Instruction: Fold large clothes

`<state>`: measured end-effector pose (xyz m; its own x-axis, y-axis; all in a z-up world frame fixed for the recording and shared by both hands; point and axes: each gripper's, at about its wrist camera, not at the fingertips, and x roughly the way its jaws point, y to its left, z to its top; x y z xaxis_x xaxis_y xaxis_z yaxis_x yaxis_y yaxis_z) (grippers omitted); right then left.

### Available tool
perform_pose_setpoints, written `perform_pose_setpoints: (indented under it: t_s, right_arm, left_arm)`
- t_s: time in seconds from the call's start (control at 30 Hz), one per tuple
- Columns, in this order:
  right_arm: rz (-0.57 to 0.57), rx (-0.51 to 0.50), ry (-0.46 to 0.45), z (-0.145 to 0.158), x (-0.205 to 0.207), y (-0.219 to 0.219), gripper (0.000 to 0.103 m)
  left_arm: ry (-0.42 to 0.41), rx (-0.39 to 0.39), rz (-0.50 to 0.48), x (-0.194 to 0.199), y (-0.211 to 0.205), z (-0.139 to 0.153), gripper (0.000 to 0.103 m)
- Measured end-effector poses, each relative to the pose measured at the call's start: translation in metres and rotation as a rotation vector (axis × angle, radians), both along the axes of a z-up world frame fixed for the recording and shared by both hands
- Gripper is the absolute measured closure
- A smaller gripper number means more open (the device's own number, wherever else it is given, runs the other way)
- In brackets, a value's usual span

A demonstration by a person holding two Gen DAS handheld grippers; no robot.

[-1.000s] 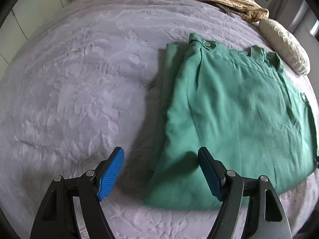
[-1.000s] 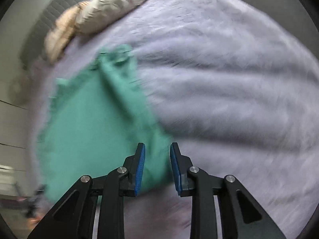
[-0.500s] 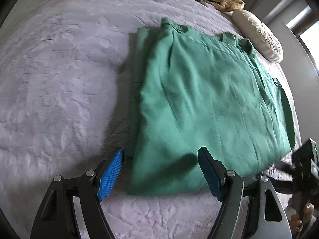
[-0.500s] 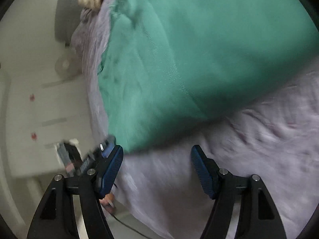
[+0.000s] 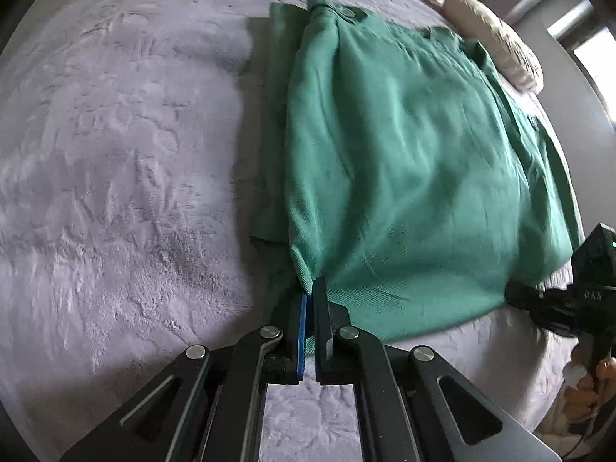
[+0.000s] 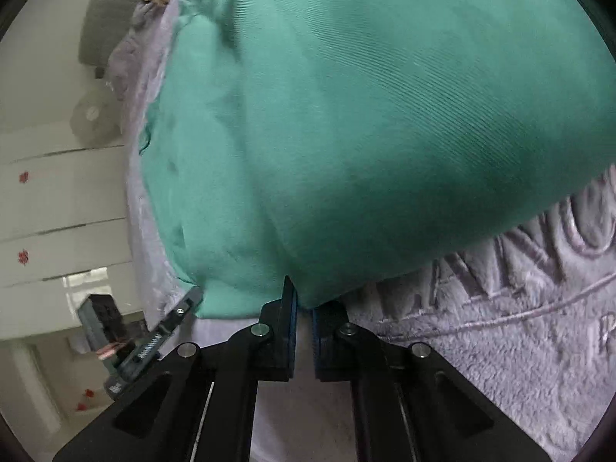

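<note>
Green trousers [image 5: 404,161] folded flat on bed [image 5: 115,154], long axis near-to-far, waistband far. Left gripper [image 5: 311,288] and right gripper [image 6: 302,300] fingers just closed, each pinching near hem.

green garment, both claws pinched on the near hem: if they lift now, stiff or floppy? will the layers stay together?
Likely floppy: the green garment lies in soft creases, so it should sag between the left claw and right claw. Layers may slip apart; an under-layer already sticks out on one side. The plush purple blanket probably drags it.
</note>
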<state>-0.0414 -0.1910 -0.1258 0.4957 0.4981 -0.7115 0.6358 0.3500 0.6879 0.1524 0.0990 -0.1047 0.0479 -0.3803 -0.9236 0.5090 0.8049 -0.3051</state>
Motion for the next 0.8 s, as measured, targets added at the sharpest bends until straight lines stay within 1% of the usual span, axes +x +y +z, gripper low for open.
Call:
perform_pose_setpoints:
  t_s: [0.03, 0.1, 0.13, 0.2, 0.27, 0.3, 0.33, 0.37, 0.4, 0.5, 0.57, 0.63, 0.67, 0.73, 0.77, 0.8]
  right_arm:
    - [0.017, 0.002, -0.003, 0.003, 0.001, -0.001, 0.097]
    - [0.091, -0.015, 0.0, 0.016, 0.007, -0.007, 0.096]
    - [0.115, -0.026, -0.001, 0.021, 0.006, -0.002, 0.095]
    - [0.149, -0.071, -0.025, 0.039, 0.001, -0.007, 0.094]
    - [0.155, -0.159, -0.056, 0.061, -0.003, -0.022, 0.094]
    - [0.138, -0.231, -0.06, 0.074, -0.006, -0.036, 0.094]
    - [0.124, -0.274, -0.055, 0.079, -0.015, -0.045, 0.094]
    - [0.102, -0.341, -0.041, 0.086, -0.017, -0.062, 0.094]
    - [0.089, -0.374, -0.027, 0.088, -0.02, -0.074, 0.094]
    - [0.016, -0.497, 0.05, 0.087, -0.016, -0.119, 0.094]
    - [-0.022, -0.585, 0.112, 0.085, -0.021, -0.144, 0.094]
    - [-0.056, -0.642, 0.179, 0.074, -0.035, -0.172, 0.094]
    - [-0.075, -0.637, 0.203, 0.068, -0.043, -0.184, 0.096]
    - [-0.116, -0.591, 0.231, 0.046, -0.057, -0.205, 0.103]
    - [-0.13, -0.553, 0.203, 0.037, -0.063, -0.211, 0.103]
    - [-0.135, -0.539, 0.187, 0.035, -0.068, -0.213, 0.103]
  left_arm:
    - [0.0, -0.002, 0.011, 0.0, 0.002, 0.004, 0.099]
    - [-0.01, 0.009, 0.015, 0.001, 0.008, 0.015, 0.099]
    - [-0.023, 0.016, 0.015, 0.0, 0.012, 0.023, 0.099]
    - [-0.055, 0.029, 0.024, 0.001, 0.017, 0.037, 0.099]
    - [-0.095, 0.036, 0.043, 0.003, 0.023, 0.052, 0.099]
    - [-0.111, 0.034, 0.055, 0.006, 0.023, 0.058, 0.099]
    - [-0.126, 0.03, 0.065, 0.011, 0.02, 0.063, 0.099]
    - [-0.14, 0.028, 0.069, 0.014, 0.015, 0.065, 0.099]
    - [-0.151, 0.032, 0.067, 0.018, 0.008, 0.066, 0.099]
    - [-0.164, 0.06, 0.05, 0.023, -0.025, 0.054, 0.099]
    - [-0.172, 0.095, 0.038, 0.022, -0.041, 0.04, 0.099]
    - [-0.176, 0.133, 0.043, 0.022, -0.05, 0.024, 0.099]
    - [-0.177, 0.138, 0.049, 0.023, -0.051, 0.018, 0.099]
    - [-0.166, 0.128, 0.065, 0.025, -0.051, 0.012, 0.099]
    - [-0.162, 0.125, 0.068, 0.026, -0.05, 0.012, 0.099]
    - [-0.161, 0.126, 0.068, 0.027, -0.049, 0.014, 0.099]
